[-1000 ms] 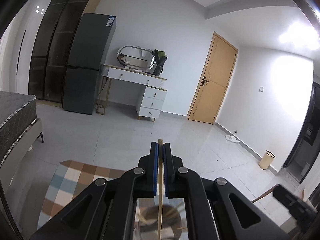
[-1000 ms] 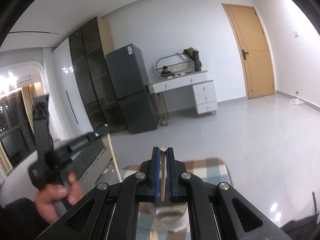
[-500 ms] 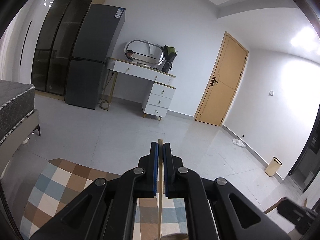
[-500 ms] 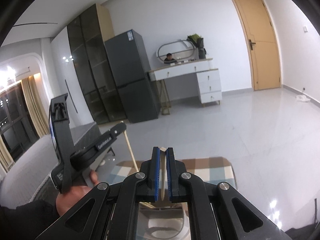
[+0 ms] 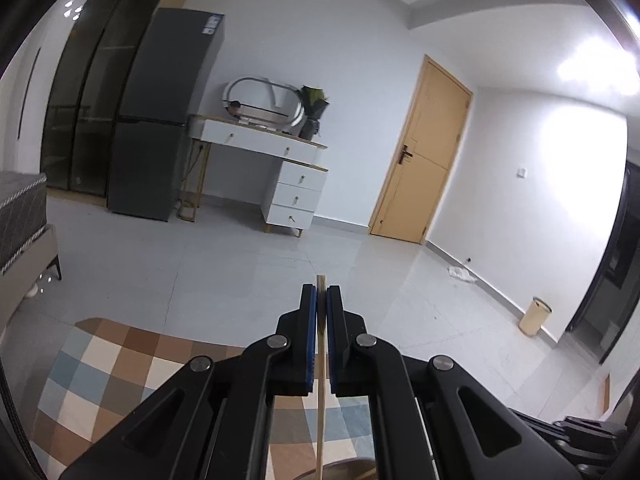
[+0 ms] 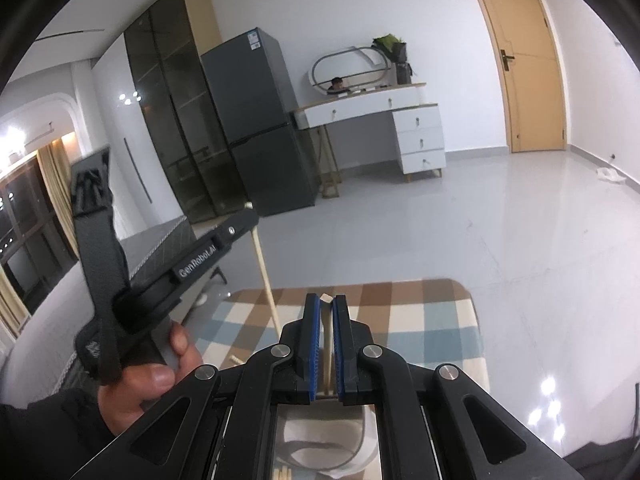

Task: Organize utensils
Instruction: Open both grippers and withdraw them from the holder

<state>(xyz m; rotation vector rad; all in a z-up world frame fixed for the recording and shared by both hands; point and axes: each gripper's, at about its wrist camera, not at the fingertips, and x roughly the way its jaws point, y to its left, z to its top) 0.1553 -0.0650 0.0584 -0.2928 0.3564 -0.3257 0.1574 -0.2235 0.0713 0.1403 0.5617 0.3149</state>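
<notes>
While both grippers have dipped lower than a second ago, the checked cloth [image 5: 120, 364] fills more of each view. The left gripper [image 5: 321, 304] is pinched tight on a wooden chopstick [image 5: 321, 412] that pokes past its tips. The right gripper [image 6: 327, 308] is squeezed on a pale stick [image 6: 327, 344].

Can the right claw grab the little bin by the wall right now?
Probably not. The right claw is already shut on a wooden stick, so it has no free grip. The bin stands far off across the floor by the wall, seen only from the left wrist view.

Ahead of my grippers, open floor [image 5: 256, 272]; the bed [image 5: 20, 216] crowds my left, a bowl [image 6: 320, 436] sits below.
</notes>
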